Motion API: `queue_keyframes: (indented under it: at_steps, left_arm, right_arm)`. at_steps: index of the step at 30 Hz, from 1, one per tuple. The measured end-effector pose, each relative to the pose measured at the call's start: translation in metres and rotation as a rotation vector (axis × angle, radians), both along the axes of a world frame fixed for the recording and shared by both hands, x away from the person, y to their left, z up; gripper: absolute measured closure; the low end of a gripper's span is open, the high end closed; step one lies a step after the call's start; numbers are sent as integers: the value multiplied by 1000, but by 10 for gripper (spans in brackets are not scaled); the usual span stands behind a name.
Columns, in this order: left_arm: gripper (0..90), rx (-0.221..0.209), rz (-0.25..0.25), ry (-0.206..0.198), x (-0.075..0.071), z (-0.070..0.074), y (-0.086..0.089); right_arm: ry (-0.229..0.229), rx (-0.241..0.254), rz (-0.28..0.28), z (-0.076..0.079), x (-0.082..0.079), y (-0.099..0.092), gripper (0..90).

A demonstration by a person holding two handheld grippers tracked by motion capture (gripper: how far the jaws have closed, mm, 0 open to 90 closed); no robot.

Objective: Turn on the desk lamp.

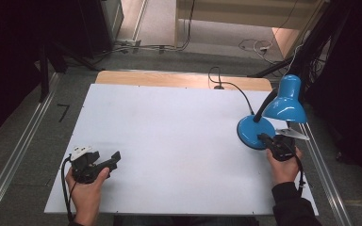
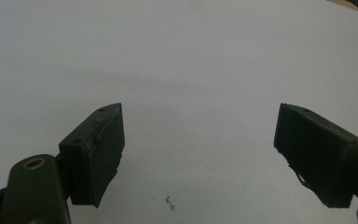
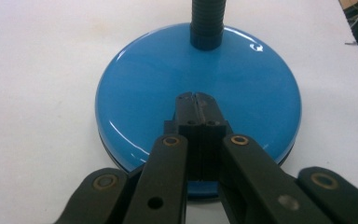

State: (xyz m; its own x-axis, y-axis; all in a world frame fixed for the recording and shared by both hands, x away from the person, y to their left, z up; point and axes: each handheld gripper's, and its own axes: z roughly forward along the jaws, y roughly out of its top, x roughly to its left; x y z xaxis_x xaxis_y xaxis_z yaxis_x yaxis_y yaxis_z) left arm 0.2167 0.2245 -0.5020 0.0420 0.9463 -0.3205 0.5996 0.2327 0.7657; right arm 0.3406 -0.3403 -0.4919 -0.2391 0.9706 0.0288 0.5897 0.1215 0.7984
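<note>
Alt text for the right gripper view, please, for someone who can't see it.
The right gripper, its two black jaws shut flat against each other with nothing between them, points its tips over the round base of a blue desk lamp. The lamp's black flexible neck rises from the far side of the base, which sits on a white table.

Blue lamp (image 1: 283, 106) – black neck; white table (image 1: 169, 141); black tongs (image 3: 196, 105).
</note>
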Motion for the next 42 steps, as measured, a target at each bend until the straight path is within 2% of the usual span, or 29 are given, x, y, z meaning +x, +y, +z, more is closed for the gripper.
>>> queue_keyframes:
  at_steps: [10,16,23,31,37,42]
  left_arm:
    - [168,1,-1,-1,0,0,0]
    - [168,0,-2,-2,0,0,0]
    - [168,-1,2,-2,-1,0,0]
    - [168,1,1,-3,-1,0,0]
    - [168,0,0,-2,0,0,0]
    - [168,0,0,-1,0,0,0]
  right_arm:
    - [-4,1,2,1,3,1,882]
    - [-7,-17,9,0,3,2,882]
    - [-14,-59,12,-1,2,5,883]
    - [-10,-78,22,-2,0,7,884]
    - [-8,-54,14,-2,0,5,883]
    - [-2,-10,9,-2,0,3,873]
